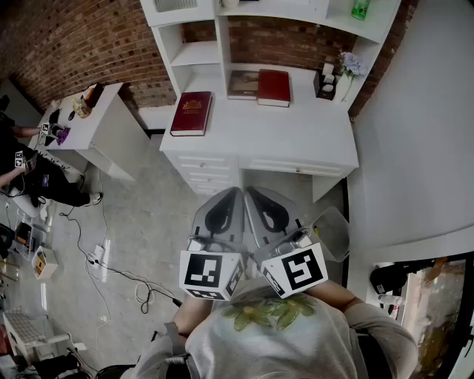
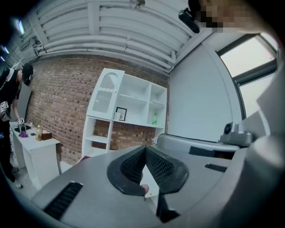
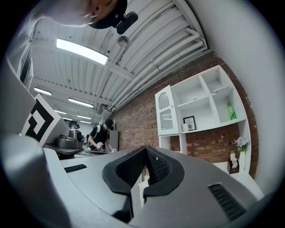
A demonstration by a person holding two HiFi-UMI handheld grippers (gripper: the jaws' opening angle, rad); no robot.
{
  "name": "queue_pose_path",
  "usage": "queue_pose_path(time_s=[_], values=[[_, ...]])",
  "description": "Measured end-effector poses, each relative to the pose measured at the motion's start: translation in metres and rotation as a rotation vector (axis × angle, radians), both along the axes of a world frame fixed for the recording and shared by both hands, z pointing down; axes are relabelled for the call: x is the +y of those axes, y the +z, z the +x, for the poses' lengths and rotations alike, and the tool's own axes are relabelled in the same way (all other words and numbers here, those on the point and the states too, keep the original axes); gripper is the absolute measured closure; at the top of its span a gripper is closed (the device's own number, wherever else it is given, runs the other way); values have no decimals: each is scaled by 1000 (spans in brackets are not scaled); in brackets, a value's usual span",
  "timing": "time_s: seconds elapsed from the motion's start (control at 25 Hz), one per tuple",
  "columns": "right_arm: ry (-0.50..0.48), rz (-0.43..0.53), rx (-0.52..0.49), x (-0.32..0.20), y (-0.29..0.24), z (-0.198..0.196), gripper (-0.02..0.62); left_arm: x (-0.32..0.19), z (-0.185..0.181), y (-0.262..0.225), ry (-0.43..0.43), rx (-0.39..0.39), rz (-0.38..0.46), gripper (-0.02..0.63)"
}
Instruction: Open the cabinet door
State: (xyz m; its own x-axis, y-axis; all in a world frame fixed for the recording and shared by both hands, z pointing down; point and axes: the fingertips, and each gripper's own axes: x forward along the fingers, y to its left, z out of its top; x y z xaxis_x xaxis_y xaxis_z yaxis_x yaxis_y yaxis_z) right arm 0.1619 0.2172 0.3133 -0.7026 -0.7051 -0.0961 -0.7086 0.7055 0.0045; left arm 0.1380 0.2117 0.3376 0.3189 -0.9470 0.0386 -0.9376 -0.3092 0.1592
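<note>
The cabinet door (image 2: 107, 92) is a white arched door with a glazed panel, closed, at the top left of the white shelf unit (image 2: 133, 107) against the brick wall. It also shows in the right gripper view as the cabinet door (image 3: 164, 111), and only its lower edge (image 1: 175, 4) reaches the head view. My left gripper (image 1: 235, 192) and right gripper (image 1: 249, 192) hang side by side near my chest, well short of the desk. Both point at the shelf unit. The left gripper (image 2: 145, 148) and right gripper (image 3: 145, 148) are shut with nothing between the pads.
A white desk (image 1: 296, 137) carries a red book (image 1: 191, 112), another red book (image 1: 274, 86) and a brown one (image 1: 243, 84). Drawers (image 1: 211, 174) sit below. A bin (image 1: 331, 231) stands at the right, cables (image 1: 111, 270) cross the floor, and a person (image 1: 29, 174) works at a side table (image 1: 96, 126).
</note>
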Motion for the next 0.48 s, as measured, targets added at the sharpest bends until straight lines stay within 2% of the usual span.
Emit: queue_pose_path(time_s=[0.2,0.48], values=[[-4,-1,12,-5,1,8,574,-5,8,1,-12,2,-1,597],[-57,17,13,-10,0,17,574,-9,17,0,-56,-9,10,597]])
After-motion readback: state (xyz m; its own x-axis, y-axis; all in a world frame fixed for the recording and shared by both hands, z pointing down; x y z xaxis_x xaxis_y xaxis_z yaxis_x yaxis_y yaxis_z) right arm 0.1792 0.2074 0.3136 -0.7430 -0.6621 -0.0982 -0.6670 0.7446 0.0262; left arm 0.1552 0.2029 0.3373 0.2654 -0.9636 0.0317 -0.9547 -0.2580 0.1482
